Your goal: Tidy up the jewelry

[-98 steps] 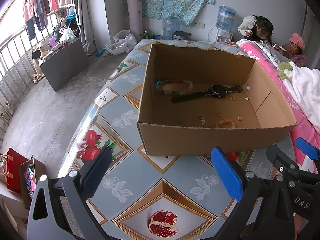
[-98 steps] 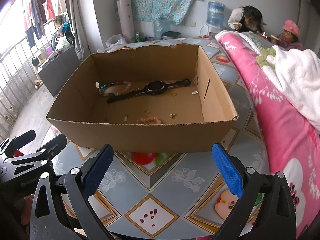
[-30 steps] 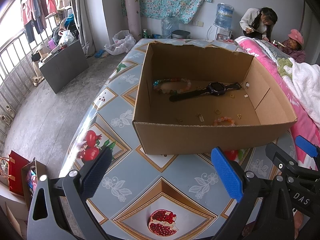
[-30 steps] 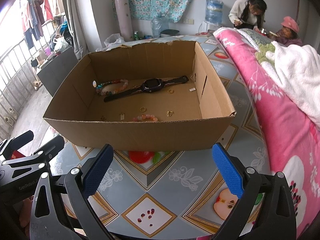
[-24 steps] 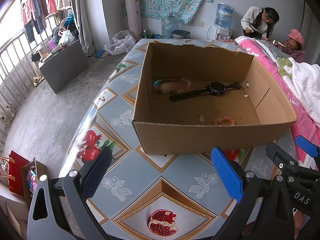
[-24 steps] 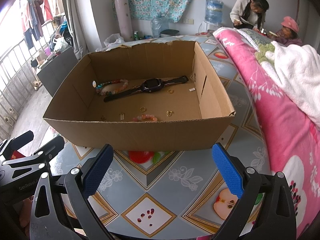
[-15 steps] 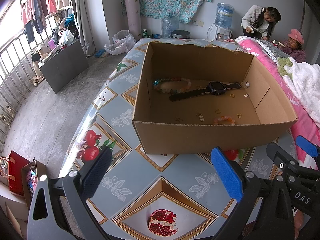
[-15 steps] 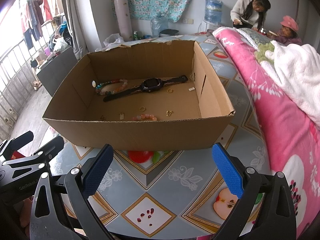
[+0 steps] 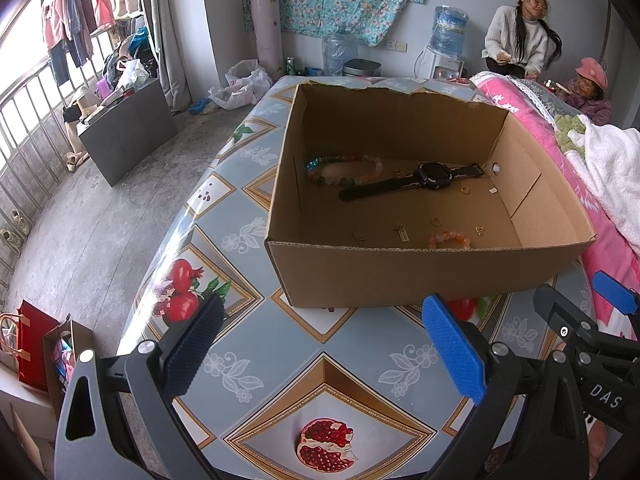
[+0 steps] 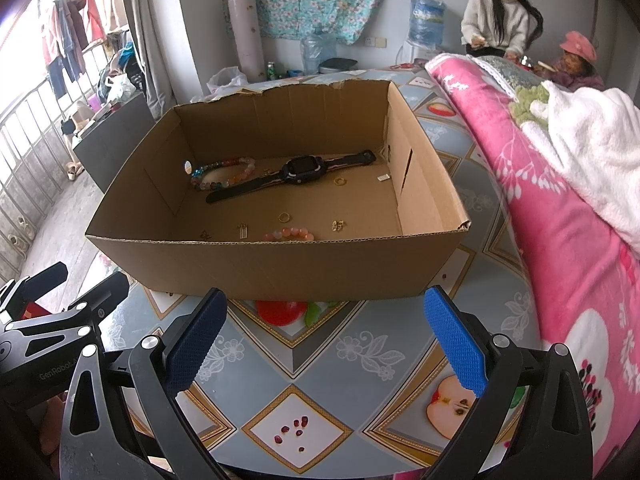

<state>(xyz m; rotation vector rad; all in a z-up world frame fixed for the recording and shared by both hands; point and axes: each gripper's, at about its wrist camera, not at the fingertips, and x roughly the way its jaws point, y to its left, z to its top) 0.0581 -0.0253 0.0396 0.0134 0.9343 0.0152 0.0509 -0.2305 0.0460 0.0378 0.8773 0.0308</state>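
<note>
The near arc of the peach-pink beaded bracelet (image 9: 449, 238) is hidden behind the front wall of the open brown cardboard box (image 9: 420, 276). The small gold-coloured charms (image 10: 338, 225) on the box floor are too small for their shapes to be told. A red fruit print on the patterned tablecloth (image 10: 328, 356) is partly covered by the box. The black frames of both grippers are cut off by the lower picture edges.

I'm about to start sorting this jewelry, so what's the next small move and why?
Probably move the right gripper forward over the cardboard box wall toward the pink bead bracelet. Both grippers, left included, are open, empty and outside the box, and that bracelet lies nearest the front wall.
</note>
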